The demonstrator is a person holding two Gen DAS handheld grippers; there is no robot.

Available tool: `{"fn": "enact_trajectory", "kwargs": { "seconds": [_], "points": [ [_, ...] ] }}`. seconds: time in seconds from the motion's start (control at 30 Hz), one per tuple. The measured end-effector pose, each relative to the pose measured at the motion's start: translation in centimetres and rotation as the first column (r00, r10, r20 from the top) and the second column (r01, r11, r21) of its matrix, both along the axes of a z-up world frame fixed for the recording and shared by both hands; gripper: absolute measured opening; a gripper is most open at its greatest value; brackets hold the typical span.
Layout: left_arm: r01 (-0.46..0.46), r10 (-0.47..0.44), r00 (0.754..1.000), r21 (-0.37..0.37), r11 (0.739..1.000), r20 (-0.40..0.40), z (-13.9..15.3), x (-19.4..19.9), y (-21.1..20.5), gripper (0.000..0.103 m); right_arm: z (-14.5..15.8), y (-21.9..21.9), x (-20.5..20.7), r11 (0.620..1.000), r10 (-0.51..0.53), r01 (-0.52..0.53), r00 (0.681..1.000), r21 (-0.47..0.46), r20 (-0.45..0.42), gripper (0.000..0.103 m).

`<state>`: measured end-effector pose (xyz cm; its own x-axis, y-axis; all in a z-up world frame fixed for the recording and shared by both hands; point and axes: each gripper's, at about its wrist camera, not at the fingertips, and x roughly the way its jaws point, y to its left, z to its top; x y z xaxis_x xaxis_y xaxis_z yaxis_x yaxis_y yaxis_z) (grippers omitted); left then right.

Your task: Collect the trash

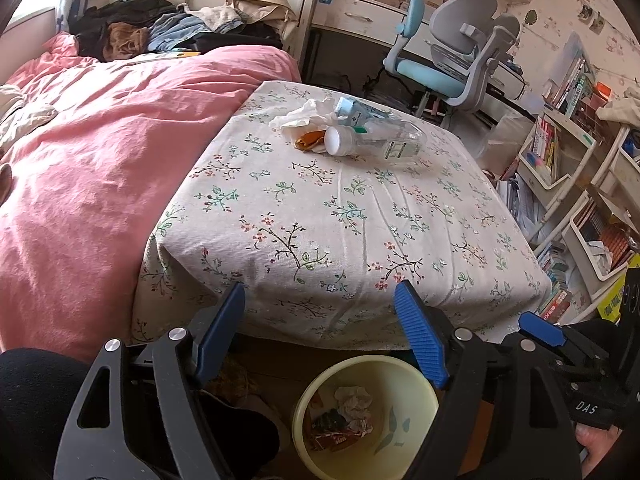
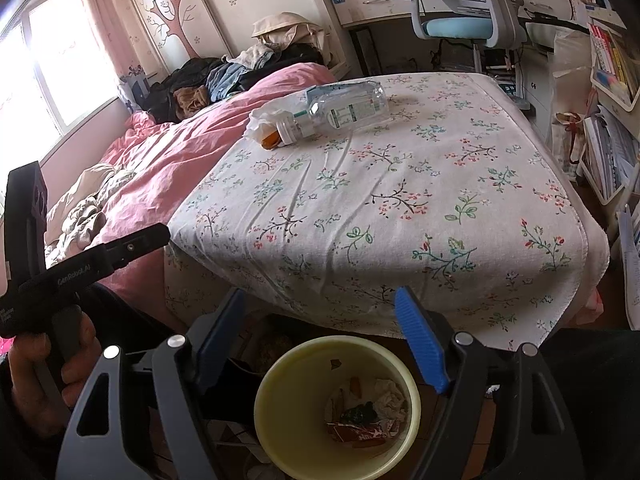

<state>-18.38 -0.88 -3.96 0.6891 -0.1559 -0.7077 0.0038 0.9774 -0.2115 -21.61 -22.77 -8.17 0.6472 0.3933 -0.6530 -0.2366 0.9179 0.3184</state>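
A clear plastic bottle [image 1: 380,140] with a white cap lies on its side at the far end of the floral-cloth table [image 1: 320,220]. Beside it lie crumpled white tissue [image 1: 298,116], an orange scrap [image 1: 310,140] and a light blue packet [image 1: 348,106]. The bottle [image 2: 340,110] and tissue [image 2: 260,118] also show in the right wrist view. A pale yellow bin [image 1: 364,416] [image 2: 336,404] on the floor below the table's near edge holds crumpled paper and wrappers. My left gripper [image 1: 320,328] and right gripper [image 2: 320,328] are both open and empty above the bin.
A bed with a pink duvet [image 1: 100,152] and piled clothes lies left of the table. A blue and grey desk chair [image 1: 452,56] and desk stand behind. Bookshelves [image 1: 568,168] line the right. The right gripper [image 1: 560,344] shows at the left view's lower right.
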Motion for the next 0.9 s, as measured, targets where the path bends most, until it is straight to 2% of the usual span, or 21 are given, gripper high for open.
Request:
{"fn": "enact_trajectory", "kwargs": {
  "seconds": [0.9],
  "points": [
    [-0.021,0.021,1.000,-0.008,1.000,0.005,0.13,0.04,0.51,0.076,0.09,-0.10,-0.04,1.000,0.002,-0.002,1.000,-0.002,0.004,0.075]
  ]
}}
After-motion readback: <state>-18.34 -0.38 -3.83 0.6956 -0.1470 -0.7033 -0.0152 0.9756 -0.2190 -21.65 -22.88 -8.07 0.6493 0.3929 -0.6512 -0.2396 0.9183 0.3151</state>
